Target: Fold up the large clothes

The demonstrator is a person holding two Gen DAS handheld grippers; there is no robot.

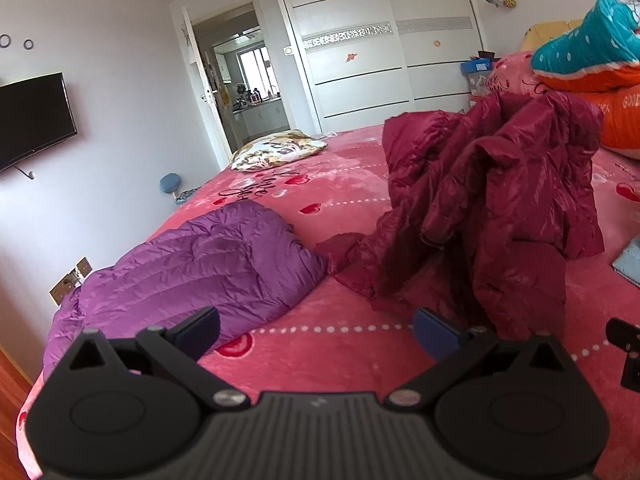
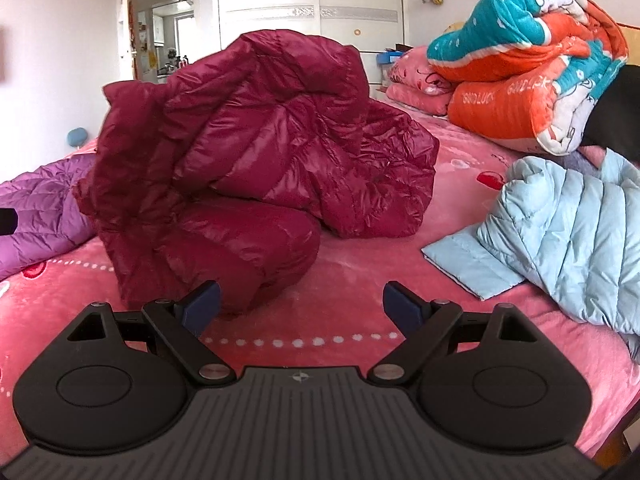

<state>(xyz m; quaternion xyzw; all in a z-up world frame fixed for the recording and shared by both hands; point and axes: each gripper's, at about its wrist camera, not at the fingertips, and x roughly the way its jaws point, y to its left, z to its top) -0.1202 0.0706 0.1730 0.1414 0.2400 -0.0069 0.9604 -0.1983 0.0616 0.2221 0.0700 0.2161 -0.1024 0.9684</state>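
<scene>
Both grippers empty — maroon jacket (image 2: 256, 152) crumpled.

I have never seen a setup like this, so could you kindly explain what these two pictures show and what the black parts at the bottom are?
The black parts are two-finger tools that a person carries, one per hand, each with a fisheye camera looking along its fingers. One picture is from the left hand-held gripper, the other from the right hand-held gripper. Both are open and hold nothing. On the pink bed lie a crumpled maroon down jacket, a purple one and a light blue one, with stacked quilts behind.
</scene>
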